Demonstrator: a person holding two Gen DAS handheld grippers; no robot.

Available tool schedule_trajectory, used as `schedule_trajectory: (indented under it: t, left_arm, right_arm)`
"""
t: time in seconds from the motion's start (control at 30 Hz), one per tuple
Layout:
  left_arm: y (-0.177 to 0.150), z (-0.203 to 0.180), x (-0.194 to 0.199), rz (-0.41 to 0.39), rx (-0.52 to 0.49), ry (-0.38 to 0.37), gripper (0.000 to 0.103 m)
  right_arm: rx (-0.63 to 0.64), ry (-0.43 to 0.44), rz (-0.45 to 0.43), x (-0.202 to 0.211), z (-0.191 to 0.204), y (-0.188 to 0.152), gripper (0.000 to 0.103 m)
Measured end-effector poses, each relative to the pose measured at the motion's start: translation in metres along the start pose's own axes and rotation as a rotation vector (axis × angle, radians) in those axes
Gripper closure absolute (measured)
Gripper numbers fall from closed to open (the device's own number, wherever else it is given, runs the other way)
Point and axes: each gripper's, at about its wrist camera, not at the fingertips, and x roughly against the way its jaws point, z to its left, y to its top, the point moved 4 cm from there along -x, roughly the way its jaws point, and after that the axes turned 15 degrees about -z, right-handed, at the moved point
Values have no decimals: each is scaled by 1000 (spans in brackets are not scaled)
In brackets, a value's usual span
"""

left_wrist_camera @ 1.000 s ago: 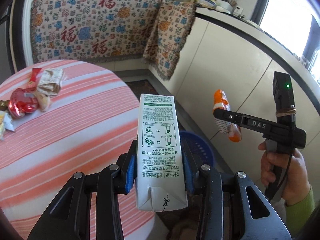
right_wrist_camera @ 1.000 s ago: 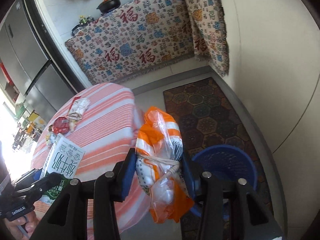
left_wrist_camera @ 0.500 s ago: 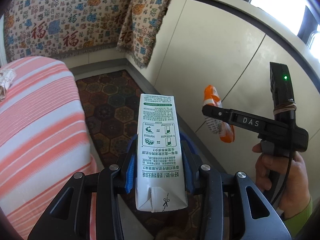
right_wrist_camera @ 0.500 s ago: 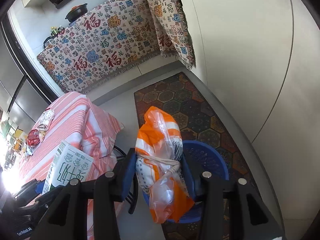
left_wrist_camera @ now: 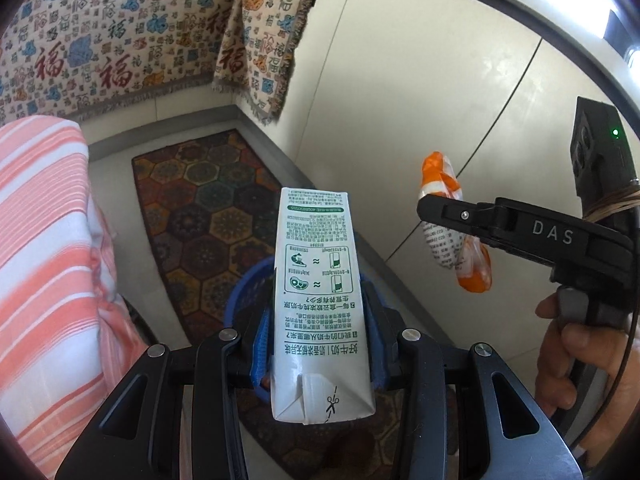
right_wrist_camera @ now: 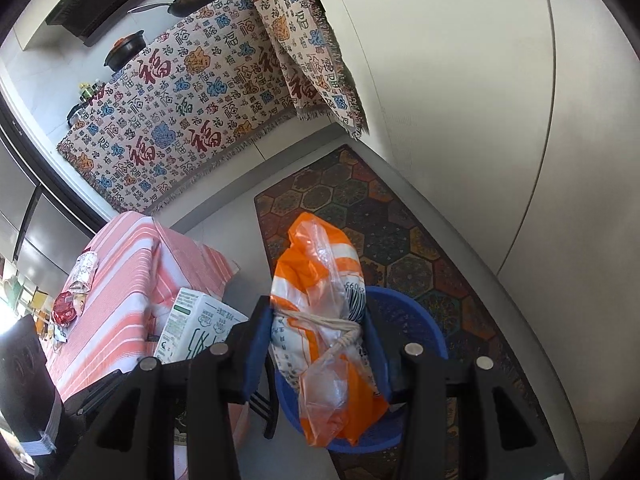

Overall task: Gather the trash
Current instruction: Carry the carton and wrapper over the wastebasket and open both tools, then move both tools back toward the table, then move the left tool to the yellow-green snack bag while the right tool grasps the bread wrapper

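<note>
Much of the blue basket (left_wrist_camera: 248, 292) is hidden from my left wrist view, because the milk carton (left_wrist_camera: 318, 300) I hold stands right in front of it and only a curved piece of rim shows to the carton's left. My left claw (left_wrist_camera: 318, 344) is closed on that carton, its blue pads pressing the two long sides near the folded end, and the carton points forward over the basket and the patterned rug (left_wrist_camera: 204, 216) on the floor. My right claw (right_wrist_camera: 318, 344) is clamped around an orange-and-white plastic bag (right_wrist_camera: 324, 320), tied with a pale string at the pinch point; the loose clear end of the bag hangs down in front and covers part of the basket (right_wrist_camera: 416, 320) below it. From the left view the right claw (left_wrist_camera: 440, 210) shows side-on beside the cabinet front, and the bag (left_wrist_camera: 452, 236) dangles behind its dark finger, its print too small to read. The striped counter (right_wrist_camera: 132, 280) sits to my left, cut off by the frame edge, with a few crumpled wrappers (right_wrist_camera: 76, 288) lying on it that I cannot make out clearly. The carton (right_wrist_camera: 196, 328) appears there just beside the counter's edge, partly behind my own claw.
</note>
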Motion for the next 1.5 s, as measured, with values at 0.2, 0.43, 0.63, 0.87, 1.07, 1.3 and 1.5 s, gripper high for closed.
schedule_trajectory:
  t: [0.2, 0.43, 0.63, 0.87, 1.07, 1.3, 1.5]
  left_arm:
    - [-6, 0, -17, 16, 11, -26, 62]
    - [-12, -6, -41, 16, 5, -72, 19]
    - [-2, 11, -13, -9, 70, -19, 19]
    - [16, 44, 89, -90, 95, 81, 6]
    - [-11, 127, 154, -95, 87, 308, 5]
    - [-50, 230, 203, -71, 148, 572, 5]
    - [-66, 286, 222, -15, 155, 660, 5]
  right_arm:
    - [-18, 2, -5, -5, -2, 3, 56]
    - [-70, -24, -58, 0, -10, 10, 39]
    - [-68, -66, -121, 12, -15, 21, 39]
    - [121, -118, -96, 4, 31, 21, 25]
    - [305, 21, -76, 0, 116, -8, 25]
    - [472, 271, -13, 10, 244, -81, 25]
    - [647, 306, 106, -13, 323, -145, 25]
